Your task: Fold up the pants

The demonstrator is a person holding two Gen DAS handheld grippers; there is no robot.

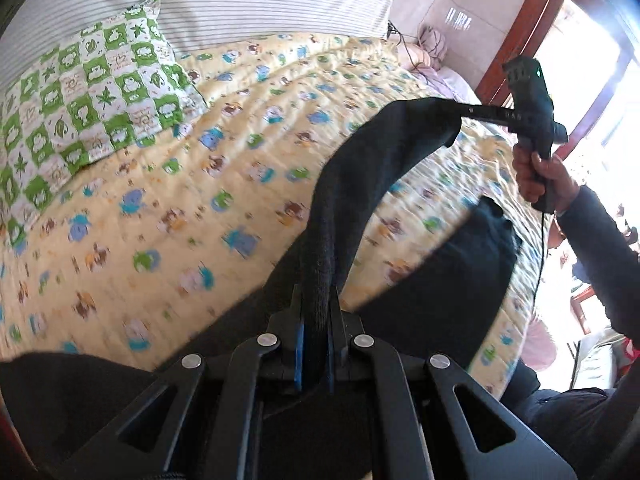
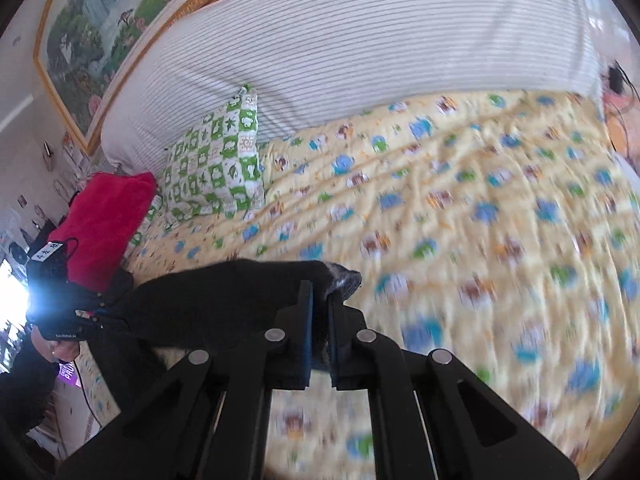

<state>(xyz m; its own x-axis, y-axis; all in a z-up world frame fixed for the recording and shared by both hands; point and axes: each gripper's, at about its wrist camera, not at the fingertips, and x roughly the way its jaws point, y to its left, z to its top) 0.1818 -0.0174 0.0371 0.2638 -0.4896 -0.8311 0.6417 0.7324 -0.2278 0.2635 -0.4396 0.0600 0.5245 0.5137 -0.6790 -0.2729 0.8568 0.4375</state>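
Above the yellow cartoon-print bedspread [image 2: 480,208], both grippers are lifting the black pants [image 1: 360,168], stretched between them. Left gripper [image 1: 316,344] is clamping 1 end, right gripper [image 2: 320,320] is pinching the other. Looks like the carrying stage; next they will need lowering flat and smoothing before the 1st fold.

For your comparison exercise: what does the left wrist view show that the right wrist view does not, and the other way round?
Only the left wrist view shows the window and the right hand. Only the right wrist view shows the framed picture and red cushion. Both share the black pants, pinched by the left gripper and right gripper, the yellow quilt, the green pillow.
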